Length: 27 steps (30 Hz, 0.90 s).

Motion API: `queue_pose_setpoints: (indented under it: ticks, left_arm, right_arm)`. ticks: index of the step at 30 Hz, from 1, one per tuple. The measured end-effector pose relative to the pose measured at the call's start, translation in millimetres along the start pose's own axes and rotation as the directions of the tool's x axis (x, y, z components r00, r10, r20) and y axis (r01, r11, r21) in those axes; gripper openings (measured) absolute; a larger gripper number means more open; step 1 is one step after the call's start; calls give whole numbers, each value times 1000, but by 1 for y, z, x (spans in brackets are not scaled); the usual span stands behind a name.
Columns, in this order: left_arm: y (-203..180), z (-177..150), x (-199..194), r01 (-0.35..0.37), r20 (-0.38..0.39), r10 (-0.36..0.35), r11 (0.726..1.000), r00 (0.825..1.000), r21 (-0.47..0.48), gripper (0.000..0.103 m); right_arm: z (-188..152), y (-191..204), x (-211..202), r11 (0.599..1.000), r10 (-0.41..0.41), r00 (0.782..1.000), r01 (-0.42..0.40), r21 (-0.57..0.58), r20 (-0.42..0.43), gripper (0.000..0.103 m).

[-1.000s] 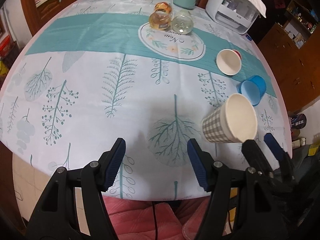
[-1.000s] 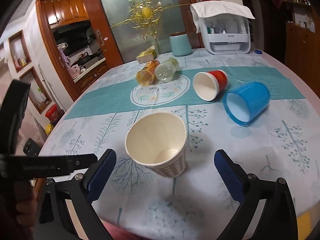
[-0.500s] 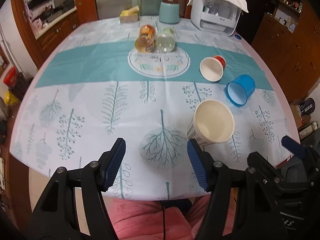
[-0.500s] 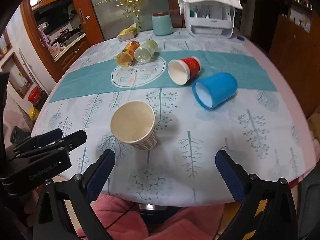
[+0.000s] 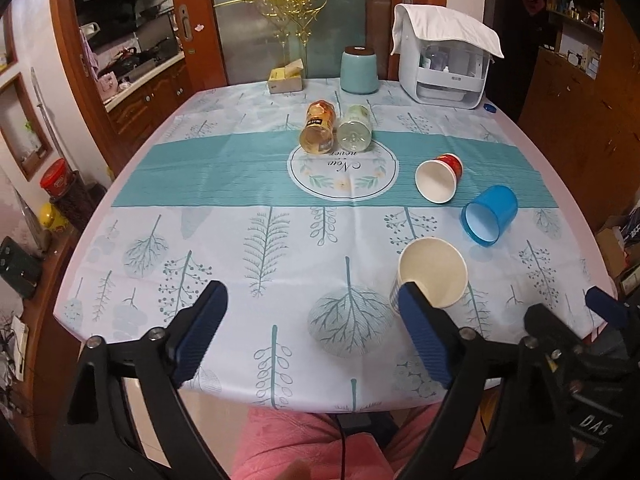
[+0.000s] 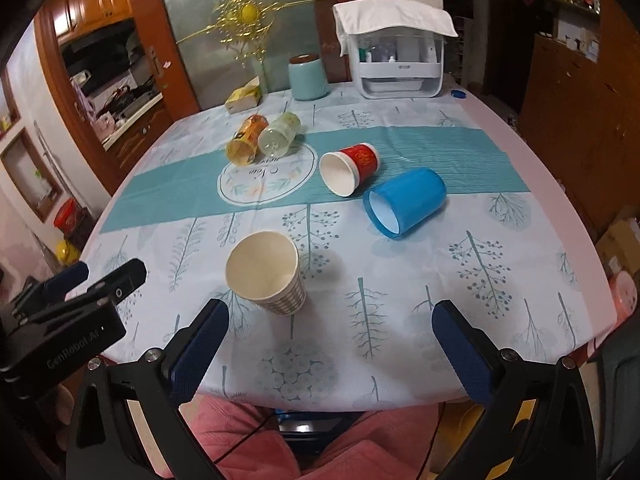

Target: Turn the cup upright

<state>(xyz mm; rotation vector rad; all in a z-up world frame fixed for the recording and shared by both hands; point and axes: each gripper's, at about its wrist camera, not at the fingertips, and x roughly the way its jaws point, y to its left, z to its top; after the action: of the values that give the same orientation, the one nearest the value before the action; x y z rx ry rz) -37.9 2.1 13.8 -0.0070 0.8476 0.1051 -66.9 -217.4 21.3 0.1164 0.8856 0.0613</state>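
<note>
Paper checked cup (image 6: 266, 276) upright near the desk's near edge, both grippers off it.
Mouth up, base on the patterned cloth (image 6: 400, 280); flip step looks done for this cup. Left gripper (image 5: 308, 332) and right gripper (image 6: 328, 344) hover at the near edge, jaws wide open, nothing held. Farther right, red paper cup (image 6: 352, 168) and blue plastic cup (image 6: 406, 202) lie on their sides, apart. Two bottles (image 6: 264, 140) lie far centre. Next move, if any: likely reach a lying cup, close on its wall, rotate mouth-up.
</note>
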Motion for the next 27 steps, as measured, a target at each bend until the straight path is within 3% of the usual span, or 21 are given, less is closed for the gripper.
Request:
queue_pose_setpoints:
  ticks: [4,12,27]
  left_arm:
    - [-4,-3,-2,4,-1,-4,1000,1000,9,101]
    - [-10,-3,-3,9,3,-9,1000,1000,3,102]
    - [-8,-3,6,-29,-3,29,999,1000,14,102]
  right_arm:
    - [-1,-1,-9,1000,12,999,-12,2,32,103]
    - [-1,5,-24,999,41,996,-40,-19,80,103]
    - [-1,12,-15,999,50,997,-49,-24,63,103]
